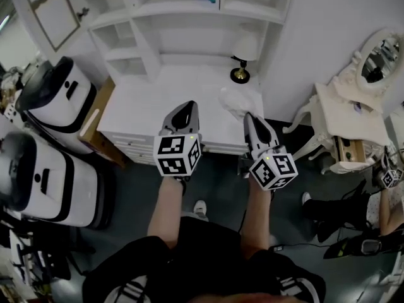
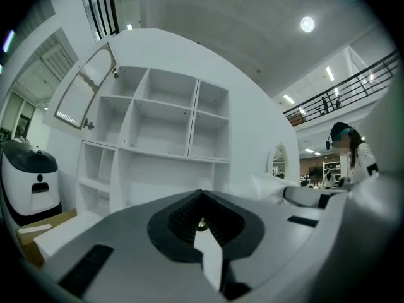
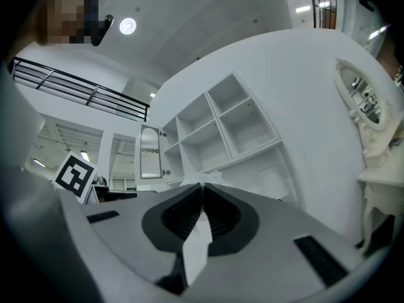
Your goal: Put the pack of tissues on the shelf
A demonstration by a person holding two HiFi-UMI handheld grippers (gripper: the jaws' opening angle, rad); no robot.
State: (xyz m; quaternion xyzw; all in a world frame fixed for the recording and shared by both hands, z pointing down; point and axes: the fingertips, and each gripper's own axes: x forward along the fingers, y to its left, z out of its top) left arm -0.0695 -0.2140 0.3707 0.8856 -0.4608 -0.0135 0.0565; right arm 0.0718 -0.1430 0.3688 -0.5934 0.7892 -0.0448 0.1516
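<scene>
The crinkly white plastic-wrapped pack of tissues (image 1: 235, 100) sits at the tip of my right gripper (image 1: 251, 117), over the right side of the white desk top (image 1: 151, 106). I cannot tell whether it rests on the desk. In the right gripper view the jaws stand pressed together, and the pack's rumpled wrapper bunches just past their tips, so they are pinched on its near edge.

My left gripper (image 1: 187, 106) hovers just left of the right one, at the desk's near edge. Its jaws are closed too, with nothing between them.

Beyond the pack, at the far right of the desk, stands a small table lamp with a white shade and a brass foot (image 1: 243, 50). Behind it rises the white shelf unit with open compartments (image 1: 183, 17); none of them holds the pack.

Left of the desk stand two white-and-black rounded machines (image 1: 60, 96) and a brown cardboard box (image 1: 95, 128). To the right is a cream dressing table with an oval mirror (image 1: 379, 55).
</scene>
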